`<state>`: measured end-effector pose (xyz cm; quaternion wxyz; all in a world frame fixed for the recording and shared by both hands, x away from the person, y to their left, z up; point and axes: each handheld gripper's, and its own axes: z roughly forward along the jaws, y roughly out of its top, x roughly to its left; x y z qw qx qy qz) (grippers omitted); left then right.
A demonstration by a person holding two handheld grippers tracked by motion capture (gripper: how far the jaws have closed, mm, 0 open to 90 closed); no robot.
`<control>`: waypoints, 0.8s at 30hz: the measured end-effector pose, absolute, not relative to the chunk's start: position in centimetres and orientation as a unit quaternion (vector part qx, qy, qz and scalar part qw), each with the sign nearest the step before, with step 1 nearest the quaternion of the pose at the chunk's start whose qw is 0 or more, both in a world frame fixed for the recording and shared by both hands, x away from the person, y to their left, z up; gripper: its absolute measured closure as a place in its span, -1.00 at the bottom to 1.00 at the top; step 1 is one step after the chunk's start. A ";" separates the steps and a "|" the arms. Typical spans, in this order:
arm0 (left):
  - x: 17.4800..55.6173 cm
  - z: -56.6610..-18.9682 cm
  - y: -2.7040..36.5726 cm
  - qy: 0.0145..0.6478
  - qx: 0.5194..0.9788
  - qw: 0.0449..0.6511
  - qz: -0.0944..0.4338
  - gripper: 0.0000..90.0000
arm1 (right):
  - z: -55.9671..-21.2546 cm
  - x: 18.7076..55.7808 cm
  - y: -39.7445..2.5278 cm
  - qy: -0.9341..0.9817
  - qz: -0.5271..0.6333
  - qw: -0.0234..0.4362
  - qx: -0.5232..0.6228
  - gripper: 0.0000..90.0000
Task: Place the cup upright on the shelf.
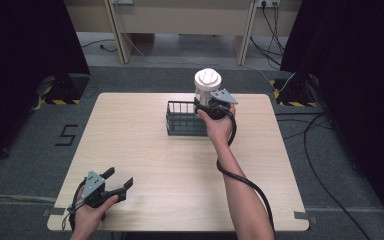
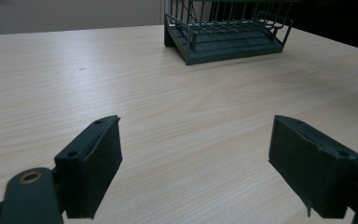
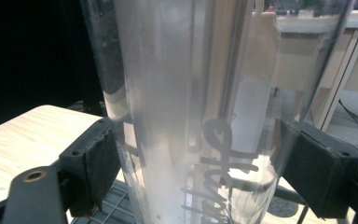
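A clear plastic cup (image 1: pixel 207 84) with a white lid and dark lettering is held upright over the right end of a dark wire basket (image 1: pixel 184 119) at the far middle of the table. My right gripper (image 1: pixel 211 101) is shut on the cup (image 3: pixel 191 116), a black pad pressing on each side of it. My left gripper (image 1: pixel 117 182) rests near the front left corner of the table, open, with nothing between its pads (image 2: pixel 98 163). The basket (image 2: pixel 228 32) stands well ahead of it.
The light wooden table (image 1: pixel 155 165) carries nothing else. A black cable (image 1: pixel 240 175) trails along the right forearm. Dark curtains flank both sides, a wooden desk frame stands at the back, and cables lie on the grey floor at right.
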<state>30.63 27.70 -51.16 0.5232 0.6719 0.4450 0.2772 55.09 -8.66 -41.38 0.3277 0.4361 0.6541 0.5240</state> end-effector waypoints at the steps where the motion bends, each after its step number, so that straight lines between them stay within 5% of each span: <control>1: 30.6 -51.2 27.7 0.445 0.672 0.523 0.277 -0.63 | -41.5 55.1 -8.6 0.654 0.523 0.326 0.438 -0.59; 24: 30.6 -51.2 27.7 0.445 0.673 0.523 0.276 -0.63 | -43.9 56.0 -7.7 0.669 0.497 0.319 0.452 -0.59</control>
